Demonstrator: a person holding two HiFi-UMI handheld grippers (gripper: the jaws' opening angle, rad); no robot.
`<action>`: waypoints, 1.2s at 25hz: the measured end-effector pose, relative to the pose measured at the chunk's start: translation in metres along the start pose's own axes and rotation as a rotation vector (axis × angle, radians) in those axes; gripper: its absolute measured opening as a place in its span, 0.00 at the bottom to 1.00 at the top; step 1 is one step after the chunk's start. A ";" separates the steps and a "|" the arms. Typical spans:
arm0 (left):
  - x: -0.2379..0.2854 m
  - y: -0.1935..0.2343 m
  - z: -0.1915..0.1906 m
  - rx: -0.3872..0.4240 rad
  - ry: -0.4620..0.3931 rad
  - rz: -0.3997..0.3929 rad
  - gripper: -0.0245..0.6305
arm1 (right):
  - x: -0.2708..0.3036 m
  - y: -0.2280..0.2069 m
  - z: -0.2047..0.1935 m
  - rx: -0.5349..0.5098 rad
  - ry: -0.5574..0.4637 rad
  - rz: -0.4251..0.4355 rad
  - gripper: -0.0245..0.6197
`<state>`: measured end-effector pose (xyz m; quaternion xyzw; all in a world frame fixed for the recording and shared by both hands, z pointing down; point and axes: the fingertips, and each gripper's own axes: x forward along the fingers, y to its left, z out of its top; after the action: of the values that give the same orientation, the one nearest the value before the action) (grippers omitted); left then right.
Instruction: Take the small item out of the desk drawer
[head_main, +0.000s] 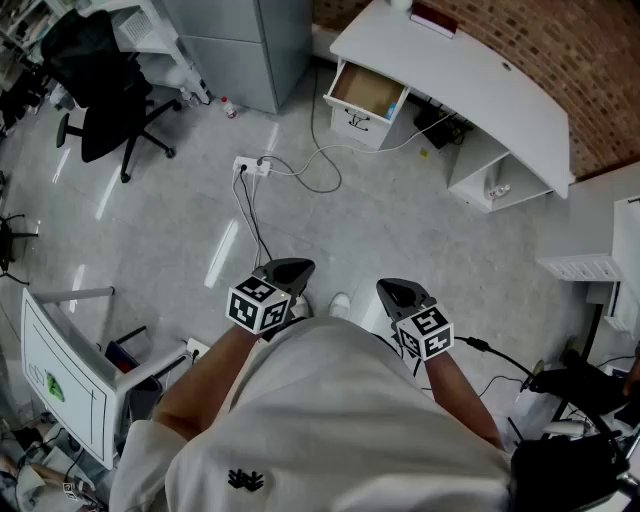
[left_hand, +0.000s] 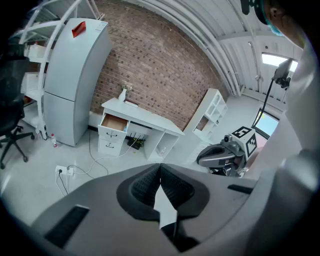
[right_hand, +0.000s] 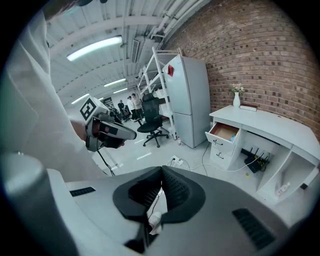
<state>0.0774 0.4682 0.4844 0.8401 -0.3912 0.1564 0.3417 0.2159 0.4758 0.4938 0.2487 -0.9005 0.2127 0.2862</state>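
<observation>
White curved desk (head_main: 470, 70) stands against red brick wall (head_main: 560, 60). Open wood-lined drawer (head_main: 367, 92) sits at its left end. Tall grey metal cabinet (head_main: 240, 45) stands left of that, black swivel office chair (head_main: 105, 85) farther left. White power strip (head_main: 251, 166) lies on grey floor (head_main: 400, 230) before the drawer.

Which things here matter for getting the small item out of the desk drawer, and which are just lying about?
For the job: desk, open drawer, left gripper, right gripper, both shut and empty.
Just lying about: office chair, power strip, bottle, fridge.
</observation>
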 end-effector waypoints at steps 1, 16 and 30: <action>0.009 -0.003 0.005 0.007 0.005 0.005 0.07 | -0.004 -0.011 0.000 0.006 -0.004 -0.002 0.08; 0.081 -0.003 0.063 0.125 0.055 0.081 0.07 | 0.002 -0.116 -0.006 0.060 -0.006 0.016 0.08; 0.102 0.195 0.180 0.202 0.071 -0.092 0.07 | 0.170 -0.185 0.136 0.237 -0.049 -0.208 0.16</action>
<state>-0.0071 0.1970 0.4977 0.8813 -0.3221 0.2086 0.2758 0.1450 0.2034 0.5429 0.3779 -0.8452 0.2806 0.2532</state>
